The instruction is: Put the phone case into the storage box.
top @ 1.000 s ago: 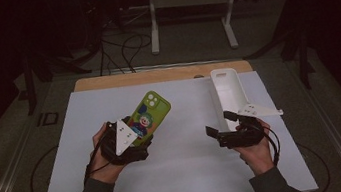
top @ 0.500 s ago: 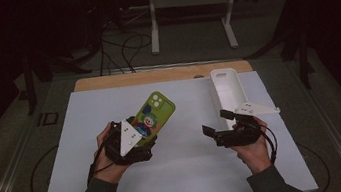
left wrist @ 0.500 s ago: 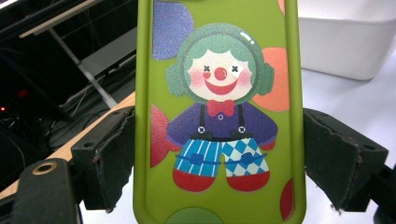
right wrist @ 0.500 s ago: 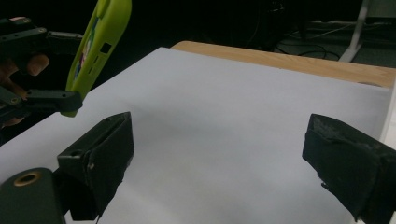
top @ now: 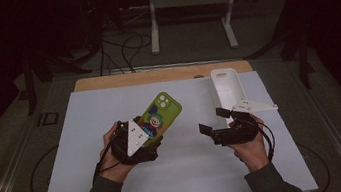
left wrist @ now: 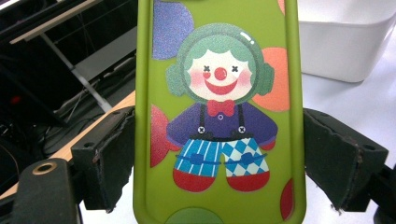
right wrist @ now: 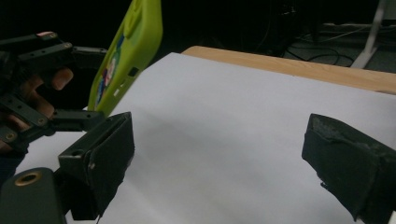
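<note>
In the high view, left of centre, the left tongs (top: 145, 141) are clamped on the lower end of a green phone case (top: 161, 115), which slants up and to the right above the white desk (top: 185, 179). The left gripper view shows the case (left wrist: 219, 112) filling the middle of the frame, a clown printed on it, with a black jaw just beside each long edge. A white bin (left wrist: 345, 42) sits in the upper right there. Right of centre in the high view, the right tongs (top: 215, 122) stand apart and empty above the desk, pointing left. Behind them lies a white phone case (top: 226, 88), flat on the desk.
</note>
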`<state>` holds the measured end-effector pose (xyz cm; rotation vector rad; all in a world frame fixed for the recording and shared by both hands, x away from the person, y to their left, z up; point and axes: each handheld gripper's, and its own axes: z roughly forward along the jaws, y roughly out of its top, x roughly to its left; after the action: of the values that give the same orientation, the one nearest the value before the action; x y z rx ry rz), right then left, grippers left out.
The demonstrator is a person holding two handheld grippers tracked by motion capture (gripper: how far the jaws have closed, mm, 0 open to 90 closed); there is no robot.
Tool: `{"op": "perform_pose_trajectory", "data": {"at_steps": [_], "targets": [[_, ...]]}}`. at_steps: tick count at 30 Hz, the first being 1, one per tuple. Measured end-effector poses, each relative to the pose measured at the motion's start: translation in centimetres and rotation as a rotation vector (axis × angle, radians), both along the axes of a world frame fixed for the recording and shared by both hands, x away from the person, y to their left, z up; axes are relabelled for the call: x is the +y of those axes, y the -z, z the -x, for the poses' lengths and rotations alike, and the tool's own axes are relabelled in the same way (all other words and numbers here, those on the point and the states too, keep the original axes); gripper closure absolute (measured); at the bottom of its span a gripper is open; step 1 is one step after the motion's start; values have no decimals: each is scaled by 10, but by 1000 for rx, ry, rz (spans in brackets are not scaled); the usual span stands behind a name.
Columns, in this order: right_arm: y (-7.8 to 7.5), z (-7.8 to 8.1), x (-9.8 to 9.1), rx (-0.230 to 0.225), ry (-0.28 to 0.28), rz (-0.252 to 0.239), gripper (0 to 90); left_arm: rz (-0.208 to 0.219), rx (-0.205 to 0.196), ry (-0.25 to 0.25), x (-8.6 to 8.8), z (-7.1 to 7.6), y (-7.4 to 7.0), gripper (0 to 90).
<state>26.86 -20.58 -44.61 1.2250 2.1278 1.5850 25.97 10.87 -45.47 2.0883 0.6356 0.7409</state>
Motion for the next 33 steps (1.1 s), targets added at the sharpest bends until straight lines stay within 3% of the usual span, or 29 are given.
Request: {"op": "perform_pose_trajectory", "data": {"at_steps": [33], "targets": [[-11,-8,17,11,-73,-72,150,-19,-15,56,-24,3,2,161]]}}
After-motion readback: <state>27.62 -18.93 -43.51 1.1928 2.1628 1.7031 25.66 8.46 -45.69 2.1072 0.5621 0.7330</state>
